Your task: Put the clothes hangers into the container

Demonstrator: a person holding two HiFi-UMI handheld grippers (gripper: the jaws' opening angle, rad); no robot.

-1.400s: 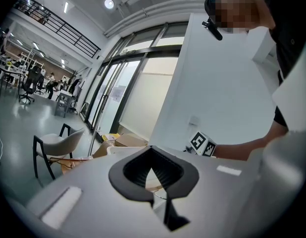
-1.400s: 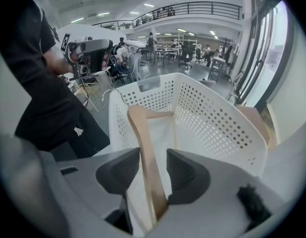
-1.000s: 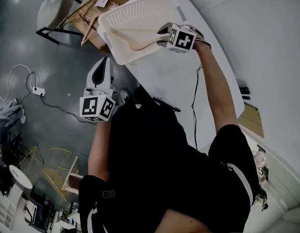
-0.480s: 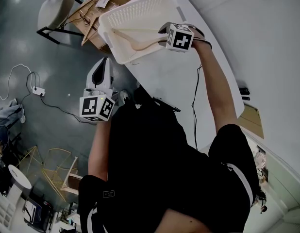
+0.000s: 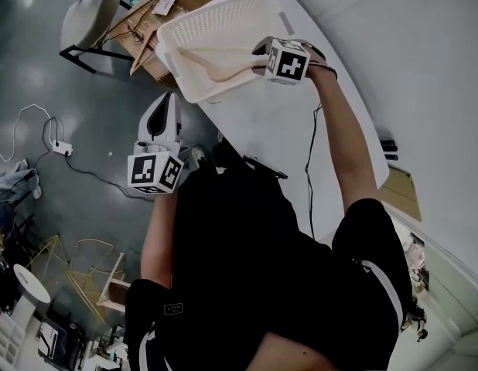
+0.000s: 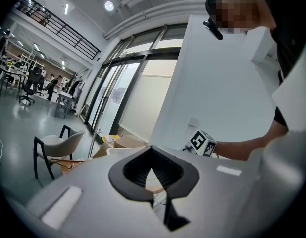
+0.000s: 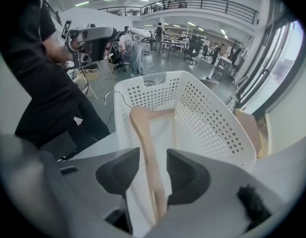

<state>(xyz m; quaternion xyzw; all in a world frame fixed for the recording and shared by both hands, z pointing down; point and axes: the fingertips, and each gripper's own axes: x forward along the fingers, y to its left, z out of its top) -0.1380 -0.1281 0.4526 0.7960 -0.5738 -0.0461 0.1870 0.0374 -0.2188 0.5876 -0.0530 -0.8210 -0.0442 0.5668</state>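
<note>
A white perforated basket (image 5: 223, 22) stands tilted at the far end of the white table (image 5: 301, 130). A wooden clothes hanger (image 5: 216, 66) lies inside it, one arm reaching down to the basket floor (image 7: 143, 133). My right gripper (image 5: 264, 56) is at the basket's near rim. Its jaws are shut on the hanger's near arm (image 7: 153, 175). My left gripper (image 5: 166, 100) hangs off the table's left side over the floor, below the basket. In the left gripper view its jaws (image 6: 154, 180) are shut with nothing between them.
A grey chair (image 5: 88, 14) and cardboard boxes (image 5: 142, 25) stand beyond the basket. On the floor at left lies a power strip with a cable (image 5: 59, 145), and wire racks (image 5: 88, 273) stand lower left. A black cable (image 5: 310, 161) runs along the table by my right arm.
The right gripper has turned slightly at the basket rim, with the hanger still in it. The left gripper has not moved.
</note>
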